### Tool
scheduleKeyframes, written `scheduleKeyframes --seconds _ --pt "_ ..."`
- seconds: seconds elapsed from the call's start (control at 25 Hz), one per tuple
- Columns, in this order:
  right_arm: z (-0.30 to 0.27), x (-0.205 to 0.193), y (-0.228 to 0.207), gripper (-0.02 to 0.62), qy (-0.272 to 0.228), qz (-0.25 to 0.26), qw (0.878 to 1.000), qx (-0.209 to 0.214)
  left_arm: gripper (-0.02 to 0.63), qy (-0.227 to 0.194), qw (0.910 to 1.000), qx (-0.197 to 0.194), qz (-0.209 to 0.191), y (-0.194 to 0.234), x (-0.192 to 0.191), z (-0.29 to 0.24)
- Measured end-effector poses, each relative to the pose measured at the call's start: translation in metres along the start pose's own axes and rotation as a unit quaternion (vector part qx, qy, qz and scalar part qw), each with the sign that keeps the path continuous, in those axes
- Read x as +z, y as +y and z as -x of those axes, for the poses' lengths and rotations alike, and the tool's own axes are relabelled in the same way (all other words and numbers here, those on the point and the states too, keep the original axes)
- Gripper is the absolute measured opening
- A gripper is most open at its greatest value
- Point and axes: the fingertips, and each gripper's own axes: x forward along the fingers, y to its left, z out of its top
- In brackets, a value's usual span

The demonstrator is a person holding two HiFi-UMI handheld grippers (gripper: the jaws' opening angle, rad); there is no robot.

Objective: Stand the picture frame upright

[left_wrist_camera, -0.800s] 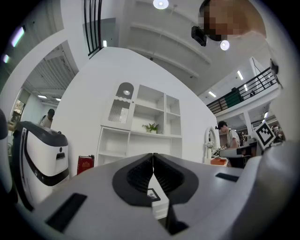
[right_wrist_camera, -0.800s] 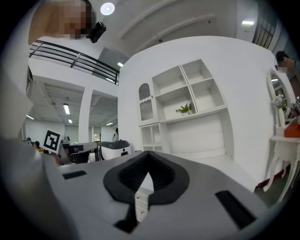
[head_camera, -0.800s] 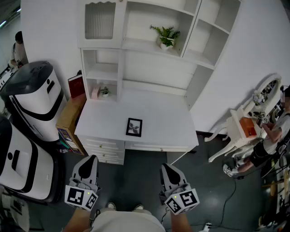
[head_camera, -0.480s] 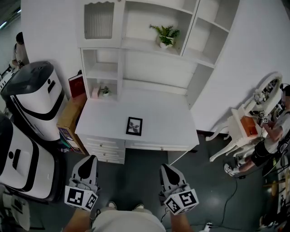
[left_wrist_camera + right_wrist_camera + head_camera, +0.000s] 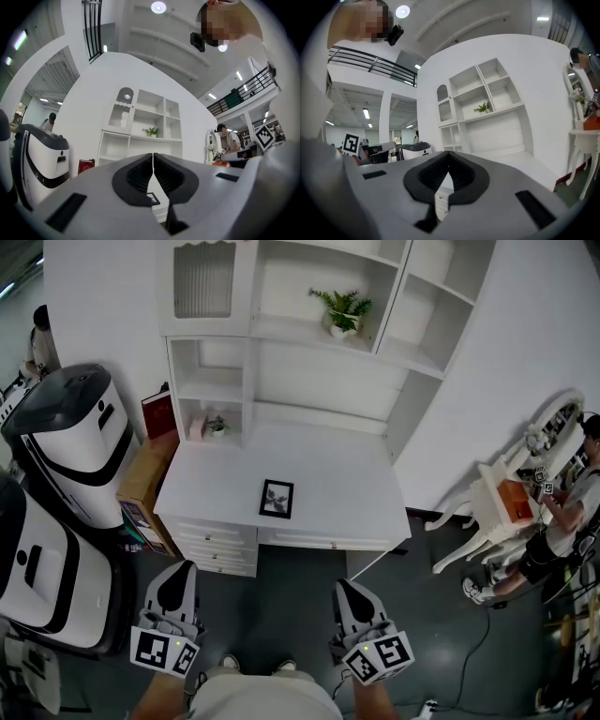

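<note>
Head view: frame (image 5: pixel 277 499) flat on desk (image 5: pixel 342 465), face up, near front edge. Not stood yet. Left gripper (image 5: pixel 178 570) and right gripper (image 5: pixel 347 587) low over floor (image 5: pixel 281 615), well short of desk, flanking the line to the frame. Looks staged for approach.

Left gripper view: jaws pressed together, nothing between. Frame peeks just under the tips, so roughly aimed at it.

Right gripper view: jaws pressed together, empty. Drawers (image 5: pixel 442 202) showing past the tips. Must open before pinching a frame edge.

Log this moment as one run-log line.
small black picture frame: flat on white desk | left hand-held gripper: shut, empty | right hand-held gripper: shut, empty
</note>
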Motion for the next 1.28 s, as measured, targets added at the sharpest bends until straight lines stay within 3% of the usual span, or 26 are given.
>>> scheduleKeyframes --seconds 0.2,0.24,0.36,0.4,0.44,0.48,0.56,0.68,0.92,1.08,1.28 --pt "0.008 0.012 -0.017 0.018 -0.023 0.006 1.000 -0.015 0.020 -0.023 0.9997 0.000 0.005 0.000 0.008 0.003" --pt "0.009 0.013 -0.019 0.051 -0.024 0.009 1.000 -0.015 0.020 -0.022 0.9997 0.002 0.005 0.000 0.008 0.003" --pt "0.011 0.018 -0.026 0.070 -0.030 0.012 0.999 -0.012 0.021 -0.026 0.9995 0.015 0.000 0.001 0.007 0.003" --pt "0.011 0.020 -0.029 0.112 -0.035 0.007 0.999 -0.009 0.040 -0.030 0.9992 0.027 -0.002 0.003 0.008 0.003" --pt "0.012 0.022 -0.033 0.225 -0.042 0.000 0.999 -0.008 0.180 -0.034 0.9987 0.039 -0.003 0.006 0.009 0.002" --pt "0.013 0.024 -0.039 0.324 -0.048 -0.008 0.999 -0.012 0.367 -0.035 0.9981 0.050 -0.004 0.010 0.009 0.002" --pt "0.016 0.027 -0.054 0.407 -0.055 -0.011 0.998 -0.025 0.422 -0.034 0.9968 0.072 -0.006 0.018 0.007 0.002" --pt "0.020 0.029 -0.071 0.423 -0.051 -0.010 0.998 -0.034 0.471 -0.019 0.9959 0.088 0.006 0.025 0.001 0.002" --pt "0.016 0.018 -0.081 0.422 -0.031 -0.013 0.999 -0.021 0.482 0.002 0.9958 0.090 0.017 0.012 -0.013 -0.005" --pt "0.013 0.001 -0.086 0.422 -0.022 -0.046 0.999 -0.002 0.482 0.000 0.9960 0.089 0.003 0.005 -0.015 -0.010" --pt "0.000 -0.017 -0.093 0.422 -0.005 -0.086 0.996 0.005 0.482 0.028 0.9965 0.078 0.009 0.002 -0.039 -0.028"
